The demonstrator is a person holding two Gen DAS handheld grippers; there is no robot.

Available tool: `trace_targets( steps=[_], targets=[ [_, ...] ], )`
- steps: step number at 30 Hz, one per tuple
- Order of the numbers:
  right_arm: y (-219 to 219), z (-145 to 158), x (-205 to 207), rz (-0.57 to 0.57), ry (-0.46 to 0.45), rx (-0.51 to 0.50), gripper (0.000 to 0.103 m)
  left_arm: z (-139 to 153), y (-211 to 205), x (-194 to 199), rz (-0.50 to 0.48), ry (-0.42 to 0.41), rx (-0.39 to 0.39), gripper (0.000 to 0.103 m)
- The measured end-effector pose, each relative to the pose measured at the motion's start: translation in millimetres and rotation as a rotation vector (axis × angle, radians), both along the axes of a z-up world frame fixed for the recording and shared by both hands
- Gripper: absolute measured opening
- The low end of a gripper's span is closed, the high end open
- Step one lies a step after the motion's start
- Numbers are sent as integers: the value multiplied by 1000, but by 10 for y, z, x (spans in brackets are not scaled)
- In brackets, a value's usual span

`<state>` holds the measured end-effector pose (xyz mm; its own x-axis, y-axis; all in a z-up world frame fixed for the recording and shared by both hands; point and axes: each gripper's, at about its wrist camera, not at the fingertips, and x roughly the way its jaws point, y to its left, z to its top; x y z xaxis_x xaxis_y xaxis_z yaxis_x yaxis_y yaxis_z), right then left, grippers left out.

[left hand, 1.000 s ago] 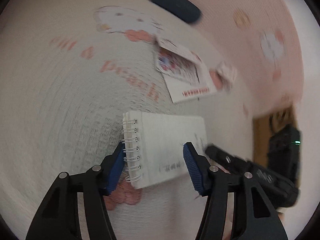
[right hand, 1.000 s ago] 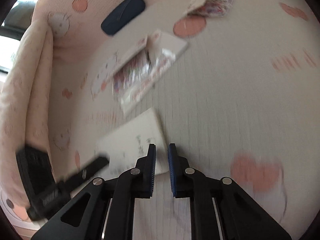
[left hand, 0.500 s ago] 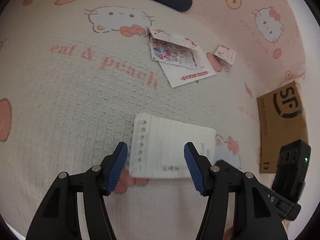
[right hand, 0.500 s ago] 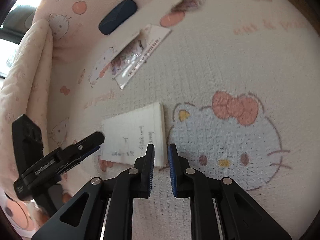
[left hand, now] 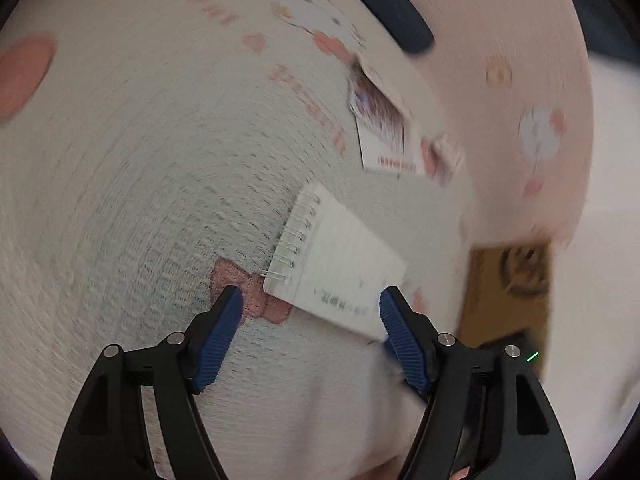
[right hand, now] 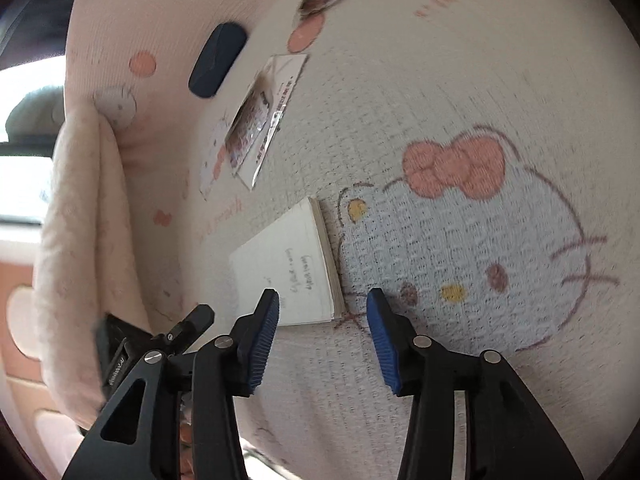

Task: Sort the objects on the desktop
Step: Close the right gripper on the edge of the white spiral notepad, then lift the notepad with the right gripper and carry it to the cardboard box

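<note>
A white spiral notepad point(left hand: 340, 264) lies flat on the cartoon-cat bedspread point(left hand: 140, 200). My left gripper point(left hand: 311, 300) hovers at its near edge; its jaws are opening, and the blue pads stand clear of the pad's sides. In the right wrist view the notepad point(right hand: 288, 268) shows its thick page edge. My right gripper point(right hand: 323, 300) is opening too, with the pad's near corner just ahead of its fingertips and untouched. The left gripper's black body point(right hand: 160, 344) appears at the lower left there.
A dark blue case point(left hand: 394, 16) lies at the far edge, with a sticker packet point(left hand: 380, 120) and a small wrapper point(left hand: 446, 156) nearer. A brown cardboard box point(left hand: 508, 292) sits at the right. A folded blanket point(right hand: 80, 240) borders the left.
The right gripper's jaws went from shut to apart. The left jaws spread wider off the notepad's sides. Both views rolled and shifted; the notepad stays on the bedspread.
</note>
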<state>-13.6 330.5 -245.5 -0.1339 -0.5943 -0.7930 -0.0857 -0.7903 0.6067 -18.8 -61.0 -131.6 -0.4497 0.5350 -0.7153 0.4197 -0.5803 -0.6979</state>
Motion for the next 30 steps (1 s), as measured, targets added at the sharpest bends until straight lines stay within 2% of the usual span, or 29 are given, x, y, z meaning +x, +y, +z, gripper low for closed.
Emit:
trace_targets(
  steps=[2, 4, 9, 11, 14, 19, 21, 23, 25, 26, 28, 29, 30],
  targets=[
    [13, -33, 24, -38, -15, -41, 48, -51, -42, 25, 36, -2, 51, 75],
    [-17, -69, 13, -51, -24, -61, 48, -69, -43, 5, 34, -6, 54, 75],
    [-83, -105, -104, -21, -31, -79, 49, -25, 80, -160, -34, 2, -51, 75],
    [-105, -137, -145, -23, -35, -95, 50, -3, 137, -204, -47, 9, -83, 86],
    [-96, -182, -174, -39, -37, -135, 51, 29, 216, -248, -50, 21, -121, 89],
    [-118, -177, -145, -44, -6, -131, 51, 50, 248, -197, -1, 31, -120, 87],
    [-142, -160, -133, -34, 10, -109, 51, 61, 227, -168, 18, 25, -136, 77],
    [-180, -132, -125, -23, 27, -76, 51, 65, 182, -129, 40, 7, -180, 43],
    [-246, -92, -107, -2, 57, -22, 50, 26, 125, -106, 57, -7, -181, 34],
    [-295, -61, -88, 18, 84, 23, 46, 11, 106, -97, 65, -7, -176, 29],
    [-435, 14, -27, 86, 157, 171, 31, 2, 90, -77, 74, -2, -182, 28],
    [-493, 40, 1, 117, 187, 236, 22, 22, 116, -82, 60, 1, -209, 28],
    [-534, 58, 19, 139, 208, 274, 20, 51, 154, -91, 40, 6, -248, 28]
  ],
)
